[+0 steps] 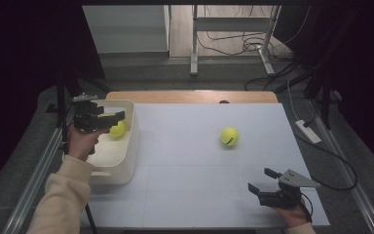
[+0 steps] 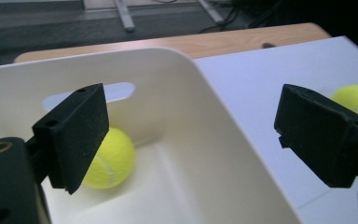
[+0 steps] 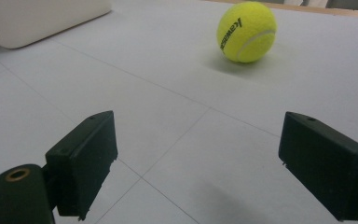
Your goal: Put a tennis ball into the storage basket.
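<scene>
A yellow tennis ball (image 1: 118, 129) lies inside the white bin (image 1: 126, 165) at the table's left side. My left gripper (image 1: 114, 117) hovers over the bin, open, with nothing between its jaws. In the left gripper view the ball (image 2: 109, 158) rests on the bin floor below my left gripper (image 2: 191, 135), near the bin's far wall (image 2: 177, 102). A second tennis ball (image 1: 229, 136) sits on the white tabletop, right of centre. My right gripper (image 1: 260, 179) is low at the front right, open and empty, pointing toward that ball (image 3: 246, 31), well short of it.
The white mat (image 1: 190, 161) covers the table, with a wooden strip (image 1: 190, 96) along the back edge. A power strip (image 1: 308, 131) and cables lie on the floor to the right. A metal stand (image 1: 194, 44) is behind the table.
</scene>
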A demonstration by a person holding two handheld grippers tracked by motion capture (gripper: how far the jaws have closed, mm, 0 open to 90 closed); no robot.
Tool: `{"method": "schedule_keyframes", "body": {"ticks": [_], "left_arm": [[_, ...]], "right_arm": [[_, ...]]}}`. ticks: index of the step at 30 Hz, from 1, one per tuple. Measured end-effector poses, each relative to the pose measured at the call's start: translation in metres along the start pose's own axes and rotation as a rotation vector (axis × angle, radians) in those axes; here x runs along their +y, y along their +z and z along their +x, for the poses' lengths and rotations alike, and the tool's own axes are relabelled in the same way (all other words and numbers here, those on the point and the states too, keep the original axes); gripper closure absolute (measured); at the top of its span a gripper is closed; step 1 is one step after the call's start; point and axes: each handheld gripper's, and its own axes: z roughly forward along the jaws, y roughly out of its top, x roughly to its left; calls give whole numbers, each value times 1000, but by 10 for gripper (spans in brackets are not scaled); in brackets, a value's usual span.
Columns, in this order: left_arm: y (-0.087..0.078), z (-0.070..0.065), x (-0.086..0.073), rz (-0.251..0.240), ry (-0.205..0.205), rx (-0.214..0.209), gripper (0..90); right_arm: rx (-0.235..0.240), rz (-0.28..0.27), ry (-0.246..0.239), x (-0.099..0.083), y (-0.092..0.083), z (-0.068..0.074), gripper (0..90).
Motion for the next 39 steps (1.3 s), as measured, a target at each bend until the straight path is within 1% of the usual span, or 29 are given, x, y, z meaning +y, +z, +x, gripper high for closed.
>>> {"method": "schedule_keyframes", "body": {"ticks": [1, 2, 3, 5, 6, 7, 9, 12, 16, 17, 19, 20, 24, 25, 27, 29, 30, 32, 34, 36, 39], "left_arm": [[-1, -3, -1, -5, 7, -11, 113], [-1, -3, -1, -5, 7, -11, 113], [-2, -5, -2, -9, 16, -20, 113], [-5, -11, -4, -21, 38, -51, 113], [-5, -11, -4, -21, 38, -51, 114], [-5, -13, -4, -30, 40, -68, 114], [-5, -15, -6, -30, 39, -89, 113], [-5, -18, -7, -28, 53, -95, 111], [-9, -20, -8, -40, 59, -109, 112], [-11, -22, -9, -53, 61, -118, 112], [-12, -24, -10, -62, 63, -132, 112], [-12, -25, -11, -64, 63, -136, 112], [-11, -31, -14, -72, 68, -176, 111], [-11, -31, -14, -72, 68, -176, 112], [-10, -36, -15, -68, 87, -191, 112], [-7, -42, -15, -64, 97, -206, 111], [-7, -42, -15, -64, 97, -206, 110], [-5, -47, -15, -61, 109, -212, 109], [-5, -49, -15, -64, 108, -218, 109], [-6, -52, -15, -65, 115, -220, 109], [-6, -56, -16, -65, 115, -236, 109]], "right_arm": [[0, -2, 6, 0, 0, -1, 116], [0, -2, 6, 0, 0, -1, 116], [-2, -2, 11, 0, 0, -2, 116], [-3, -5, 20, 1, 2, -3, 116], [-3, -5, 20, 1, 2, -3, 116], [-2, -5, 22, 1, 2, -4, 116], [-4, -3, 27, 2, 4, -5, 116], [-2, -3, 29, 3, 7, -5, 116], [8, 5, 27, 2, 9, -5, 116], [9, 6, 27, 1, 10, -5, 116], [8, 8, 29, 1, 10, -5, 116], [8, 7, 28, 1, 10, -5, 116], [9, 5, 26, 1, 9, -5, 116], [9, 5, 26, 1, 9, -5, 116], [4, 5, 22, 0, 6, -6, 118], [-1, 0, 20, 0, 3, -6, 118], [-1, 0, 20, 0, 3, -6, 118], [-6, -16, 27, 1, -1, -7, 119], [-5, -20, 33, 1, -1, -8, 119], [-2, -9, 28, 0, 1, -8, 119], [0, -6, 22, 1, 2, -6, 119]]}}
